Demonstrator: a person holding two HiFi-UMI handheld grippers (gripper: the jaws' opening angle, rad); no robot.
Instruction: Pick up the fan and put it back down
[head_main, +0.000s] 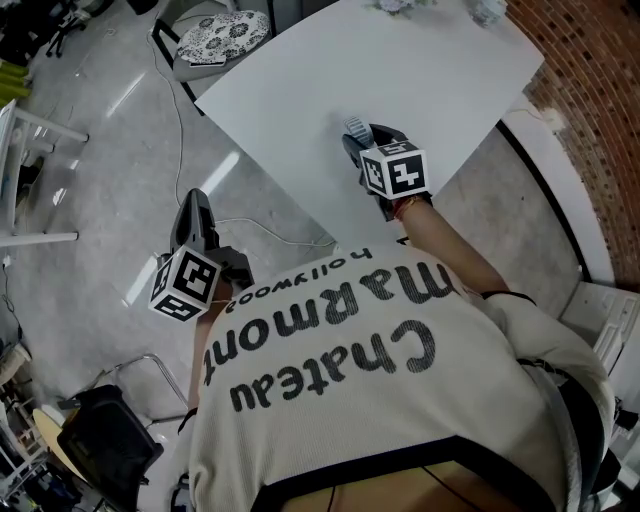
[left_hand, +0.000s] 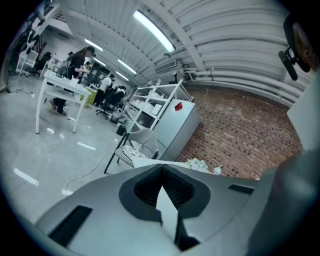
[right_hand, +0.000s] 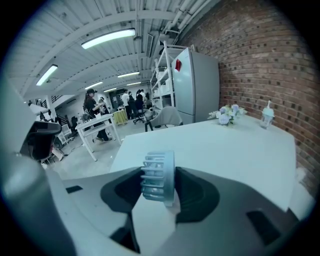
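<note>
**A hold on the head, close to the edge**

Head view: the right tongs (head_main: 366, 136) reach in over the near side of the white counter (head_main: 420, 60), and the small pale fan (head_main: 356, 127) sits at their tips, not far from that edge. The left tongs (head_main: 194, 206) hang over the floor, well apart from the counter. If the fan slipped here, it would probably roll or bounce off the edge instead of stopping on the surface.

Left gripper view: the left tongs (left_hand: 161, 169) have their tips together with nothing between them, so they are in no position to steady or catch anything.

Right gripper view: the right tongs (right_hand: 159, 184) stand fairly wide and are closed on the fan (right_hand: 160, 175), which is upright between the pads. Its ribbed grille faces one pad and its flat rim the other. Whether its foot rests on the counter (right_hand: 225, 145) cannot be told. The ribs look thin, so a hard squeeze could bend them and a soft one could let the head twist in the grip. If it is set down tilted, the narrow foot may tip it over.
</note>
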